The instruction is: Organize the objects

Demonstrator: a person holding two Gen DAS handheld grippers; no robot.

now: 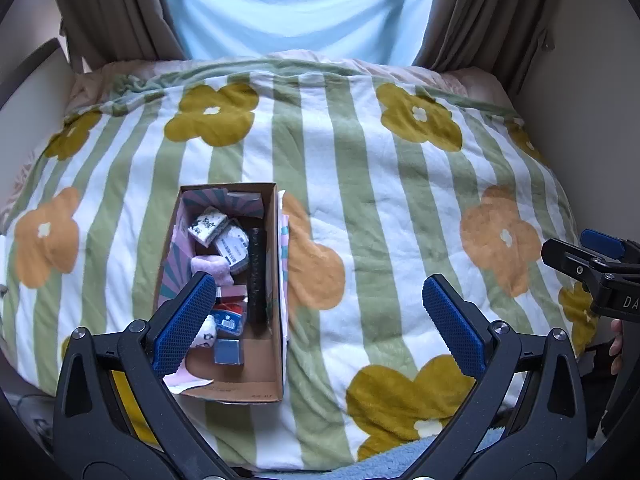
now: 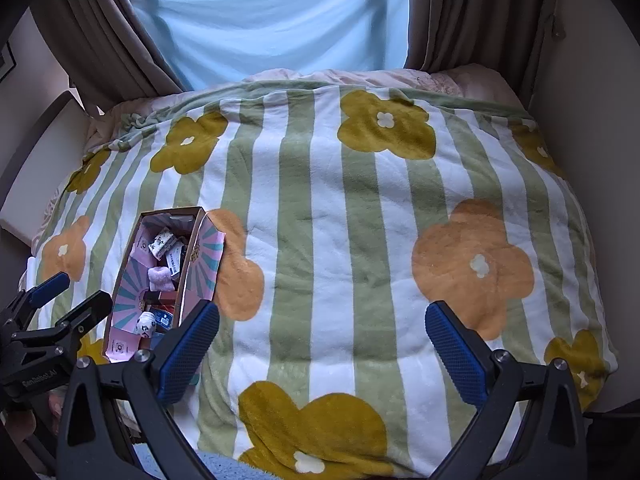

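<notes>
Tongs first: the left tongs (image 1: 316, 320) gape wide and hold nothing, and the right tongs (image 2: 322, 344) stand equally wide and empty. Beyond them, at about nine o'clock on the bed, the cardboard box (image 1: 276, 280) rests on the striped flower blanket (image 1: 380, 200), packed with a tissue pack (image 1: 208, 226), a pink cloth (image 1: 210, 266) and a black roll (image 1: 258, 276). No loose item shows on the blanket, so sorting looks close to done. Next would probably be a check for strays, or gripping the box wall to shift it. Curtains (image 1: 120, 12) hang at twelve o'clock.
</notes>
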